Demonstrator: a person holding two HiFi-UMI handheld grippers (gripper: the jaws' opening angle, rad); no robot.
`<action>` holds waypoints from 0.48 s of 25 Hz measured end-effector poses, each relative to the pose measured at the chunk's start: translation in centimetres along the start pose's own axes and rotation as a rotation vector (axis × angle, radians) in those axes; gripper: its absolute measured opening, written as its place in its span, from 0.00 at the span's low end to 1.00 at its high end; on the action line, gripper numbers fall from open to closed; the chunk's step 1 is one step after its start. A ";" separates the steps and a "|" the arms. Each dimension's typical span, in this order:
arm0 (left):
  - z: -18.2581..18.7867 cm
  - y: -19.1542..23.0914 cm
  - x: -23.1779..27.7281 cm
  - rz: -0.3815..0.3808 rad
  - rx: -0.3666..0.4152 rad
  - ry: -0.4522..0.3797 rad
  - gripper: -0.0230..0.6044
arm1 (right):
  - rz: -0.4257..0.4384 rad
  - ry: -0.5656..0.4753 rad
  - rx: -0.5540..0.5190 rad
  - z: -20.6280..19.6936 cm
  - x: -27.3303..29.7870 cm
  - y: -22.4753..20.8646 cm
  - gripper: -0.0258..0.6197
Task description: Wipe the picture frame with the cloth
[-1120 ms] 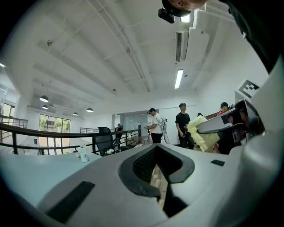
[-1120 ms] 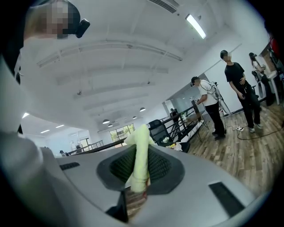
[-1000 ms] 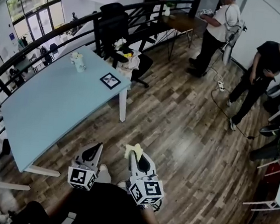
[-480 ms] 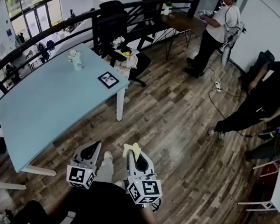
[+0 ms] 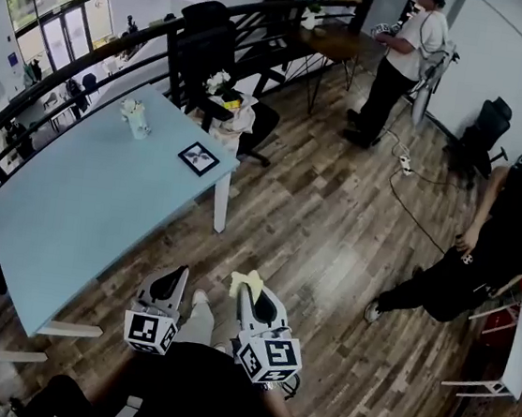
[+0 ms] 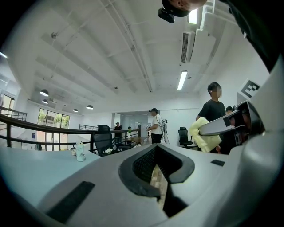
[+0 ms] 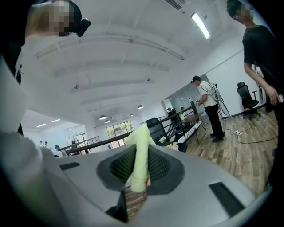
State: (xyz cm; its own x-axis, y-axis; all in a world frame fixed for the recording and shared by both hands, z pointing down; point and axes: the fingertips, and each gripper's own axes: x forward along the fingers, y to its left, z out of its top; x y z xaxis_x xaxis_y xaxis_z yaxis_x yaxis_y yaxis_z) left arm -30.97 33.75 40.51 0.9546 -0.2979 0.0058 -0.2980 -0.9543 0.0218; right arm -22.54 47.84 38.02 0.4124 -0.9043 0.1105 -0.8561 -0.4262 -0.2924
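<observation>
Right gripper view: right claw (image 7: 138,177) pinches the yellow cloth (image 7: 141,150); left claw (image 6: 157,173) is closed and empty. The picture frame (image 5: 198,157) lies on the worktop (image 5: 72,208), well ahead-left of both, so approaching it likely comes next.

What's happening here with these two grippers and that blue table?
A person holds a gripper in each hand, standing on the wood floor short of the table. The right gripper is shut on a yellow cloth; the left gripper is shut with nothing in it. The picture frame lies on the table near its corner, untouched, so wiping has not begun.
</observation>
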 end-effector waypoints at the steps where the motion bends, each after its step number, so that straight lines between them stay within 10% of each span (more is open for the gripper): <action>1: 0.0 0.3 0.5 0.002 -0.002 0.002 0.03 | -0.002 0.002 0.000 0.1 0.4 -0.2 0.13; 12: -1.7 2.4 6.8 -0.001 -0.019 0.043 0.03 | -0.016 0.051 0.034 -0.6 6.3 -3.6 0.13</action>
State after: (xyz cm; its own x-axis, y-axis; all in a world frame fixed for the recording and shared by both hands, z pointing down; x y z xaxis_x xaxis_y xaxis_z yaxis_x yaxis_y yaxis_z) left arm -25.19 29.44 42.30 0.9540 -0.2957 0.0490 -0.2977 -0.9538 0.0408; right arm -17.03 43.68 40.31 0.4086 -0.8979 0.1635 -0.8383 -0.4401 -0.3220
